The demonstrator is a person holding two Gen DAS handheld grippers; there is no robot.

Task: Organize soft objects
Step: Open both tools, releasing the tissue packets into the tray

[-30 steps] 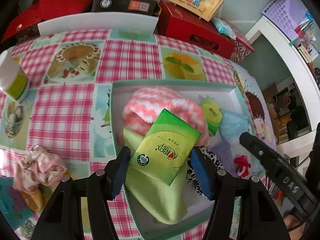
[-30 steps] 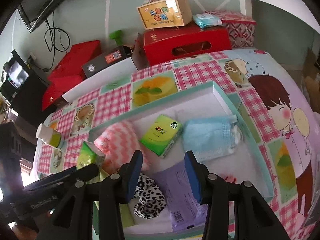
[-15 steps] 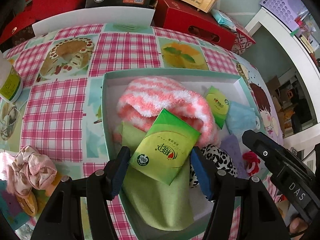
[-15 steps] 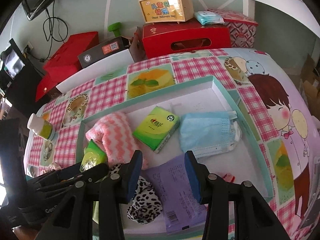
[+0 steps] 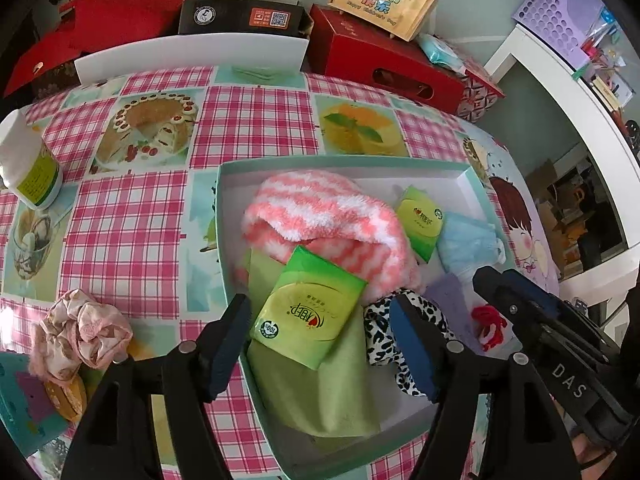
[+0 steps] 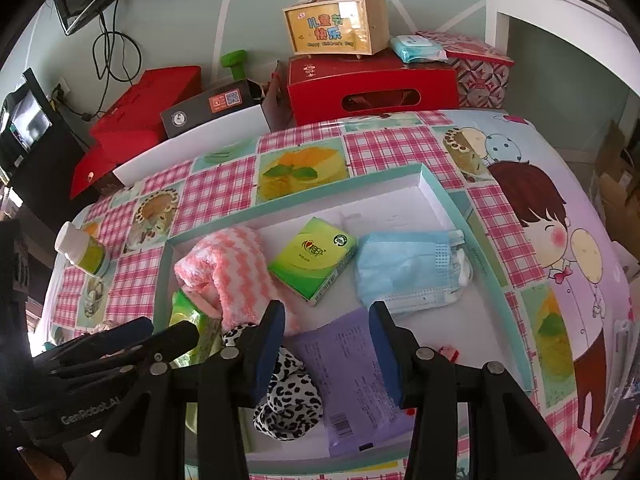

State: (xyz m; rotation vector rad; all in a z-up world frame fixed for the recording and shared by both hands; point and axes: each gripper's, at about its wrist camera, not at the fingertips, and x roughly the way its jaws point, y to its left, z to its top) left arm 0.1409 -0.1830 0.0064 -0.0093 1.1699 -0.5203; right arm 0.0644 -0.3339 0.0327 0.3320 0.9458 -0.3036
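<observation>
Over the box [image 5: 224,216] on the tabletop [image 5: 132,216], the left hand-held gripper [image 5: 320,340] is opening, letting a green tissue pack [image 5: 310,312] settle onto the green cloth [image 5: 320,392] with the other soft things. Beside it, the right hand-held gripper [image 6: 326,344] is hovering half-open and holding nothing above the purple packet [image 6: 344,376], probably waiting its turn.

Left tool [image 5: 320,344] opening, green tissue pack [image 5: 310,312] between, teal tray [image 5: 219,208]

Tissue pack [image 5: 310,312] on cloth [image 5: 320,392] in tray [image 5: 340,162]; sock [image 5: 320,216] behind; scrunchie [image 5: 80,330] left, outside tray.
</observation>
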